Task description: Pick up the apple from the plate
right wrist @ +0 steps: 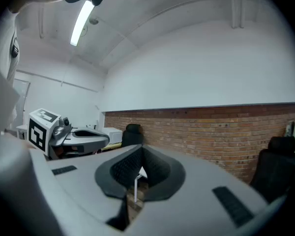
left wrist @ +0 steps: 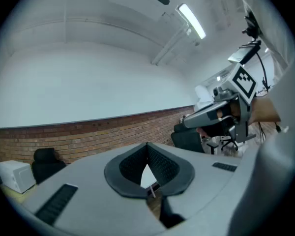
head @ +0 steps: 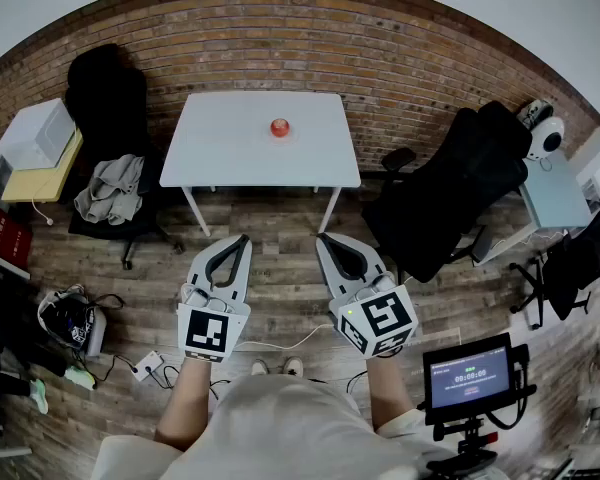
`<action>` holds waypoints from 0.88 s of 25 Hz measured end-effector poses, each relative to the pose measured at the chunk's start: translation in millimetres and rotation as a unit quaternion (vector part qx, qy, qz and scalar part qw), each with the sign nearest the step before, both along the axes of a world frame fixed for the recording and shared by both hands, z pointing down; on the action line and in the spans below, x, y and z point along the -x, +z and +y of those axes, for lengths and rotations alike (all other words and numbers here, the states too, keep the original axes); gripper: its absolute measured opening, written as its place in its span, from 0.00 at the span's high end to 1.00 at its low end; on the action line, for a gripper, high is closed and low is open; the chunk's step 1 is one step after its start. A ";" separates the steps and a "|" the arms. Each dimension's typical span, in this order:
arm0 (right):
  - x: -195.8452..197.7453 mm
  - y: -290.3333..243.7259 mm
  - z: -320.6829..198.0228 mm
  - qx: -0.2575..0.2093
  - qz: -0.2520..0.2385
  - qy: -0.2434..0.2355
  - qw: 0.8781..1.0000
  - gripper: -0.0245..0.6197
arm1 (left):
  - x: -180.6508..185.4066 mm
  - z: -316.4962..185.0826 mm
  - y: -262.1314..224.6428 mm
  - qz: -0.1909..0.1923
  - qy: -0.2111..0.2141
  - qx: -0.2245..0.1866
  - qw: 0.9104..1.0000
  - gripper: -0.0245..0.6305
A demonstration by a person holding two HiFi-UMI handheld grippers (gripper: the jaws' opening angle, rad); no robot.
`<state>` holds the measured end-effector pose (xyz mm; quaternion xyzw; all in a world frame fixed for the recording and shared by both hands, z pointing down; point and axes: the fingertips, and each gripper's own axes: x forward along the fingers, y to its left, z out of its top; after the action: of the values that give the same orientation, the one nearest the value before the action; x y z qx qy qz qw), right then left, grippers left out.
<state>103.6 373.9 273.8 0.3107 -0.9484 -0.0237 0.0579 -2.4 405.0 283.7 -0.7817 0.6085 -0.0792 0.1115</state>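
At 12 o'clock, well ahead of you: apple mid white table, plate too small to make out | left gripper, right gripper: both closed, empty, near 6 o'clock | progress: nothing done; your approach, opening, grasp and lift remain

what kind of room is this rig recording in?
Probably an office or lab workspace: a white table against a brick wall, a black office chair beside it, and a small screen on a stand.
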 end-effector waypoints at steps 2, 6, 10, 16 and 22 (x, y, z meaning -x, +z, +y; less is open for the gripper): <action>0.5 -0.8 -0.9 0.000 -0.004 -0.001 1.000 0.96 | -2.6 -1.3 2.6 -0.011 0.001 0.002 1.000 0.96; -2.4 0.8 -1.3 0.002 -0.009 0.001 1.000 0.96 | -3.6 0.4 7.3 -0.009 -0.003 0.006 1.000 0.96; -10.0 -5.9 -3.4 0.001 -0.044 0.004 0.999 0.96 | -4.1 0.3 7.0 -0.022 -0.008 0.004 1.000 0.96; -14.1 -6.0 3.8 0.009 -0.073 -0.028 0.997 0.96 | -6.2 -2.1 12.7 -0.016 -0.011 0.001 1.000 0.96; -43.5 -4.8 -21.1 0.040 -0.088 -0.041 0.994 0.96 | -29.0 -20.4 8.2 -0.013 -0.020 0.001 1.000 0.96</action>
<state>147.1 352.7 269.1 0.2697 -0.9620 0.0399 -0.0147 26.6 384.6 291.9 -0.7681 0.6228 -0.0916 0.1171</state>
